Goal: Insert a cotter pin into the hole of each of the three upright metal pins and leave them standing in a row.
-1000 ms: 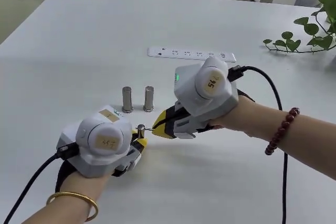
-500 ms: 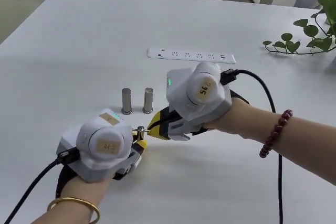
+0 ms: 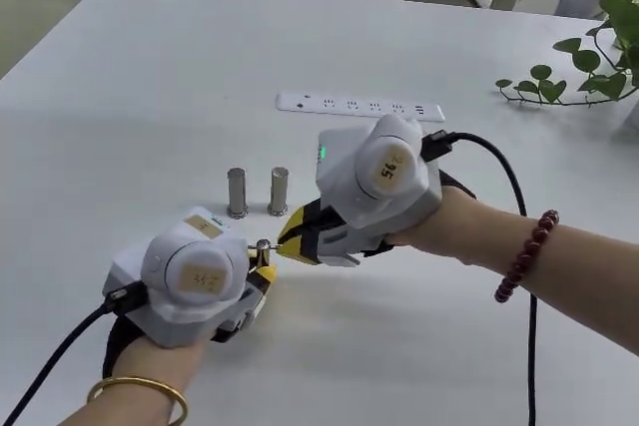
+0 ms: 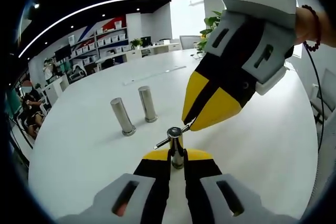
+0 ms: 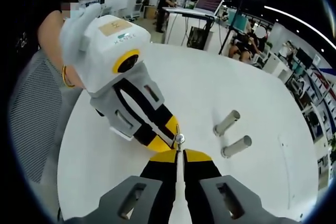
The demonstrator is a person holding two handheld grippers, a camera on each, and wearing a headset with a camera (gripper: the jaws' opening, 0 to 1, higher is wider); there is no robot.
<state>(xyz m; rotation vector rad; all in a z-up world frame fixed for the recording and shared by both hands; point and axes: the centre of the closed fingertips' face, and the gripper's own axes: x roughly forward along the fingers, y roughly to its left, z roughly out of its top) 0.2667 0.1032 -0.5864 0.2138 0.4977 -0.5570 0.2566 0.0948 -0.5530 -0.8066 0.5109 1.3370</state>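
Observation:
My left gripper (image 3: 262, 271) (image 4: 176, 156) is shut on an upright metal pin (image 4: 175, 145) (image 3: 263, 247) (image 5: 179, 139) standing on the white table (image 3: 150, 77). A thin cotter pin (image 4: 167, 140) runs through the hole near that pin's top, its far end sticking out to the left in the left gripper view. My right gripper (image 3: 284, 241) (image 5: 180, 156) (image 4: 188, 125) is shut on the cotter pin's near end, its yellow tips touching the pin head. Two more metal pins (image 3: 238, 193) (image 3: 279, 191) (image 4: 122, 116) (image 4: 147, 104) (image 5: 227, 123) (image 5: 236, 146) stand side by side just behind.
A white power strip (image 3: 358, 106) lies farther back on the table. A leafy green plant (image 3: 589, 57) trails over the far right corner. Black cables (image 3: 519, 216) run from both grippers. People sit at desks in the background of the gripper views.
My right gripper has moved left toward the held pin, closing the gap, and the cotter pin has gone into the pin's hole. The left gripper stays shut on the pin.

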